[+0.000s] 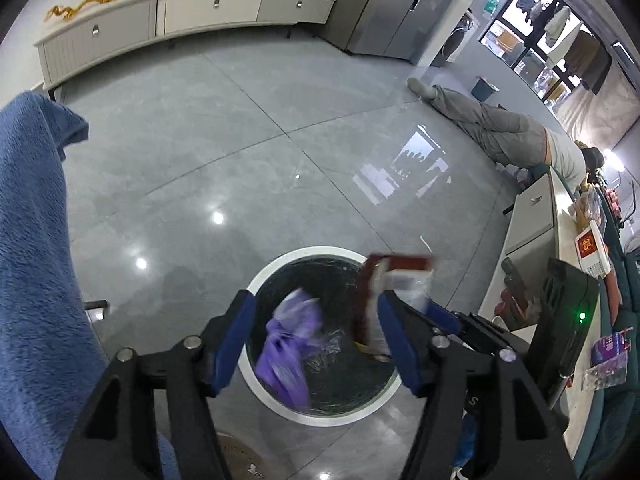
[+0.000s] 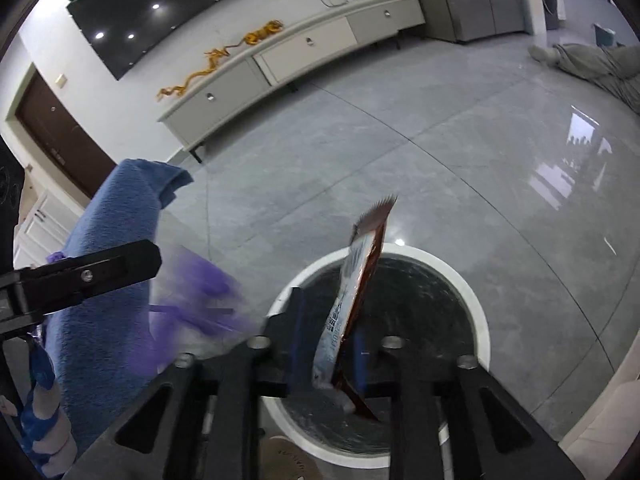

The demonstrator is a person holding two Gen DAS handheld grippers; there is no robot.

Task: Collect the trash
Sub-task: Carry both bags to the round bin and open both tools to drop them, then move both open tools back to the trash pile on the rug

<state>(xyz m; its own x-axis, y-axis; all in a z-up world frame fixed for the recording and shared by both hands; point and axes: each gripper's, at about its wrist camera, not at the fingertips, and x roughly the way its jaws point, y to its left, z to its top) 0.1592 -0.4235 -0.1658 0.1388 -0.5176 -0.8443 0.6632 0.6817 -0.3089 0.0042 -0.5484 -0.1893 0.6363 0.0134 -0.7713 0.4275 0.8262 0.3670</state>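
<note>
A round white-rimmed trash bin (image 1: 262,276) with a black liner stands on the floor below both grippers; it also shows in the right wrist view (image 2: 476,312). My left gripper (image 1: 316,342) is open above the bin, and a blurred purple wrapper (image 1: 286,356) is falling between its fingers into the bin; the wrapper shows as a purple blur in the right wrist view (image 2: 200,300). My right gripper (image 2: 328,350) is shut on a red and white snack wrapper (image 2: 356,292), held upright over the bin; the wrapper also appears in the left wrist view (image 1: 394,284).
A blue towel (image 1: 36,264) hangs at the left, close to the left gripper. A long white cabinet (image 1: 180,16) lines the far wall. A cluttered table (image 1: 560,280) is at the right. A person (image 1: 500,128) lies on the grey tiled floor.
</note>
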